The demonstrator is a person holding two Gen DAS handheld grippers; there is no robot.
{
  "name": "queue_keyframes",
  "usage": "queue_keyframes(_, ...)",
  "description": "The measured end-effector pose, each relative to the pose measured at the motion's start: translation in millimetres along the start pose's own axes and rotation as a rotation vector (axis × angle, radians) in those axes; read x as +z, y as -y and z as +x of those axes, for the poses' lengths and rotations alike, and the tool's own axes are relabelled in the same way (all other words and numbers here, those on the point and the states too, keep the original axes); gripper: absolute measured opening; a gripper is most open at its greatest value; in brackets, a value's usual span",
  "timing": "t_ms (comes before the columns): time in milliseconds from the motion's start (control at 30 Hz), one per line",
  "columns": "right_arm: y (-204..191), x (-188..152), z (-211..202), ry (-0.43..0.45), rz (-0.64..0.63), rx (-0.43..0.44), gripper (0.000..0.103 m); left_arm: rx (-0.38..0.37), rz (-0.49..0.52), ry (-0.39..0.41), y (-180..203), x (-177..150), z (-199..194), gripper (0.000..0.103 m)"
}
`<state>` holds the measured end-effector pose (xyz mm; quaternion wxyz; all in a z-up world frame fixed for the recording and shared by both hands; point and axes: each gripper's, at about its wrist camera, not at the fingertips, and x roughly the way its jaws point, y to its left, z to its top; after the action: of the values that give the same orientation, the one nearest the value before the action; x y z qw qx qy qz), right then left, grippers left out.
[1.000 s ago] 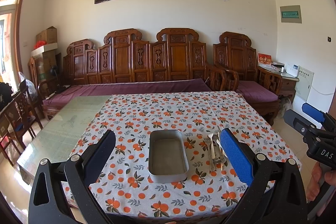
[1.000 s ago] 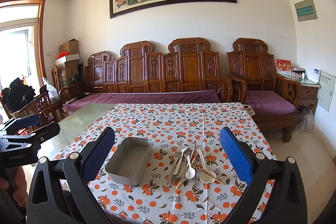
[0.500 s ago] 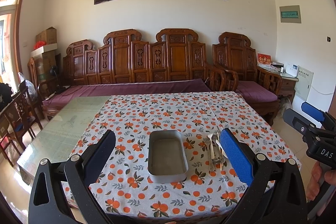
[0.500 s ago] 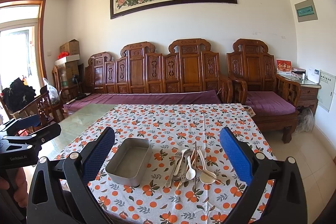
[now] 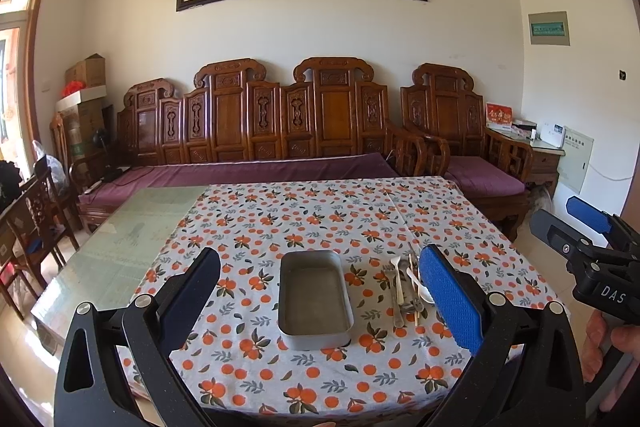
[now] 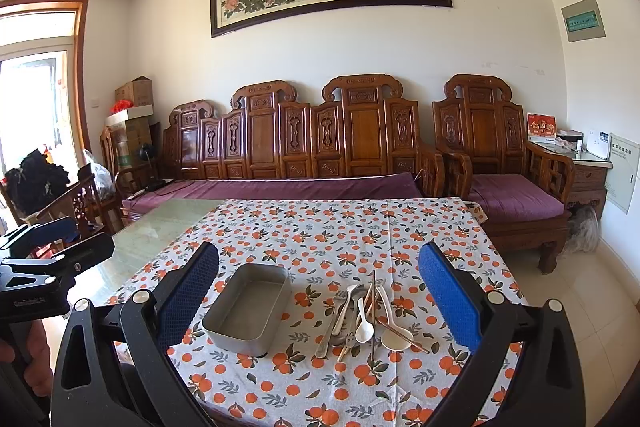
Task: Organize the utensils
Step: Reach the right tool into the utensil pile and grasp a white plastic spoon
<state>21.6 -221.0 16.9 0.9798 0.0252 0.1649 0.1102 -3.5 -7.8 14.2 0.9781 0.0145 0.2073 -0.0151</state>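
Observation:
An empty grey metal tray [image 5: 314,297] [image 6: 248,309] sits on the orange-patterned tablecloth [image 5: 320,219] near the front edge. To its right lies a pile of utensils [image 6: 366,315] [image 5: 406,287]: white spoons, metal spoons, a fork and chopsticks. My left gripper [image 5: 320,291] is open and empty, held above the table in front of the tray. My right gripper [image 6: 316,303] is open and empty, held back from the tray and pile. Each gripper shows at the edge of the other's view, the right one [image 5: 592,259] and the left one [image 6: 44,267].
The cloth covers the right part of a glass-topped table [image 5: 132,247]. A carved wooden bench with purple cushions [image 5: 260,167] stands behind it, an armchair [image 6: 500,187] to the right, wooden chairs [image 5: 36,223] to the left.

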Motion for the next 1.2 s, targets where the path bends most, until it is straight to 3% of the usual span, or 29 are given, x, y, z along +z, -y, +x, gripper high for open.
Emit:
queue_keyframes(200, 2, 1, 3, -0.012, 0.003, 0.009, 0.101, -0.011, 0.004, -0.028, 2, -6, 8, 0.097)
queue_keyframes(667, 34, -38, 53, -0.105, 0.007, 0.005, 0.094, -0.069, 0.091, -0.201, 23, -43, 72, 0.097)
queue_keyframes(1200, 97, -61, 151, -0.245, 0.047, -0.015, 0.066, -0.158, 0.148, -0.339, 37, -60, 159, 0.096)
